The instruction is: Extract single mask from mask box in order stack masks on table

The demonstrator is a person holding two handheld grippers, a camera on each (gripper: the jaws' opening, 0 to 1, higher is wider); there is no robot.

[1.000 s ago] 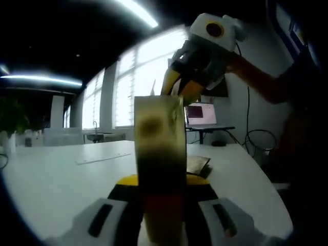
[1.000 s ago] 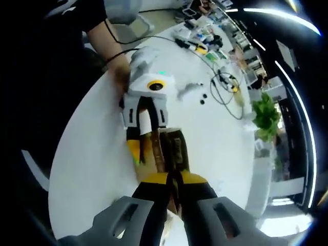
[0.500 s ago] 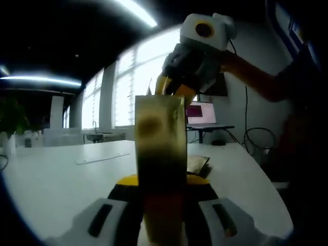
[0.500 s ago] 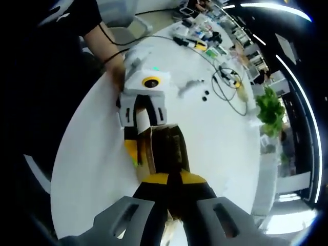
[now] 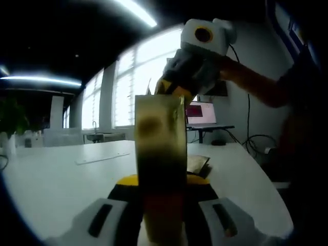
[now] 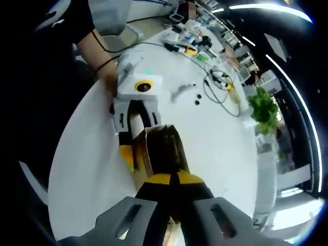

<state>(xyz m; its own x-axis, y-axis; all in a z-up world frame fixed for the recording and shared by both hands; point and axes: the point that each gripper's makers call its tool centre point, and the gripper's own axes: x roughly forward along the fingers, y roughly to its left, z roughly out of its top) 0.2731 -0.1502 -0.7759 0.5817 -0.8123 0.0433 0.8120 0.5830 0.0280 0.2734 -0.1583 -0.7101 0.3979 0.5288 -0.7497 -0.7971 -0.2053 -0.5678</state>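
- Clamping the upright mask box (image 5: 160, 154), the left gripper (image 5: 161, 205) steadies it on the white tabletop (image 5: 56, 179); the right gripper (image 5: 177, 92) reaches its top from above.
- Looking down, the right gripper (image 6: 171, 187) has its jaws closed at the mask box (image 6: 159, 148) opening, presumably pinching a mask, though I cannot tell; the left gripper (image 6: 134, 146) braces the box's far side.

White table (image 5: 61, 179), bright windows (image 5: 138, 87), ceiling light strips (image 5: 136, 11), potted plant (image 6: 264, 107)

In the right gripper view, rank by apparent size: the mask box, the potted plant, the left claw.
1. Mask box and left claw: alike, and the box is nearer the camera, so unranked.
2. Potted plant: smallest, but farthest away.
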